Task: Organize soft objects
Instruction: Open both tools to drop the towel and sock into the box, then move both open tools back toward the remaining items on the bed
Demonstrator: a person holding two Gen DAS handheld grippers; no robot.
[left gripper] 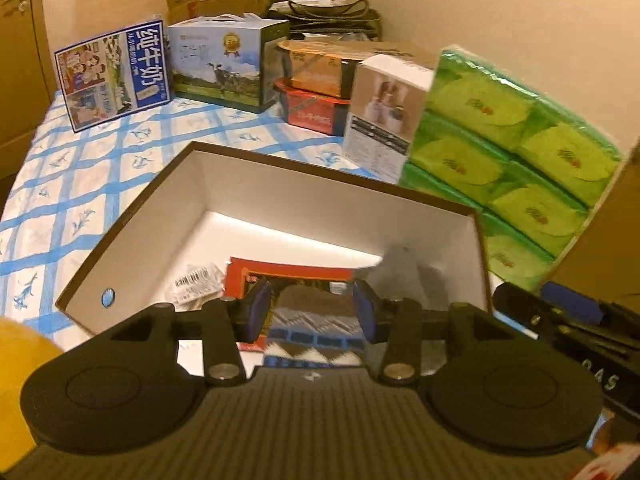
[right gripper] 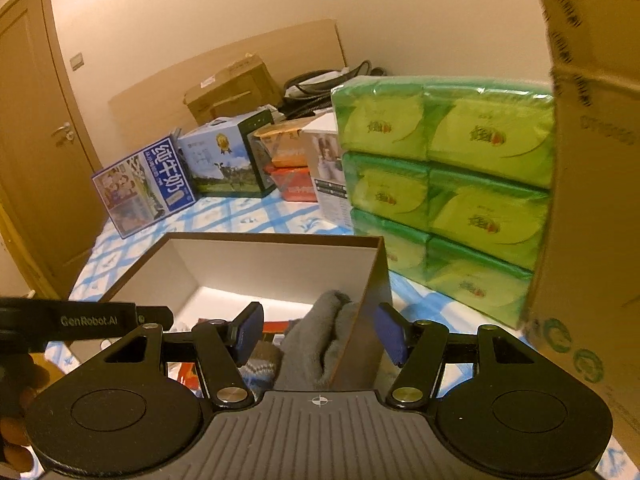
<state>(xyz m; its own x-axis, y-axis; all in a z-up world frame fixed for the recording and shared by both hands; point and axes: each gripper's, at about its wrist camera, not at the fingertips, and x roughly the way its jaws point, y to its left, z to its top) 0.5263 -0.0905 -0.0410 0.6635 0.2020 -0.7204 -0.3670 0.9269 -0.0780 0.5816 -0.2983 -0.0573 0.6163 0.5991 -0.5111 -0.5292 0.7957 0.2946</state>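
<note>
An open brown box (left gripper: 132,216) with white inner walls stands on the bed; it also shows in the right wrist view (right gripper: 280,258). Inside lie a patterned knit sock (left gripper: 316,320), a red packet (left gripper: 248,280), a small white bag with a barcode (left gripper: 196,286) and a grey cloth (left gripper: 400,276) against the right wall. My left gripper (left gripper: 313,310) is open above the patterned sock. My right gripper (right gripper: 318,334) is open over the box's right wall, with the grey cloth (right gripper: 324,336) between its fingers and the patterned sock (right gripper: 260,360) below.
A green multipack of tissues (left gripper: 508,152) stands right of the box, also in the right wrist view (right gripper: 444,184). Milk cartons (left gripper: 112,76), food boxes (left gripper: 316,92) and a white box (left gripper: 384,108) line the far side. A big cardboard box (right gripper: 588,208) is at the right.
</note>
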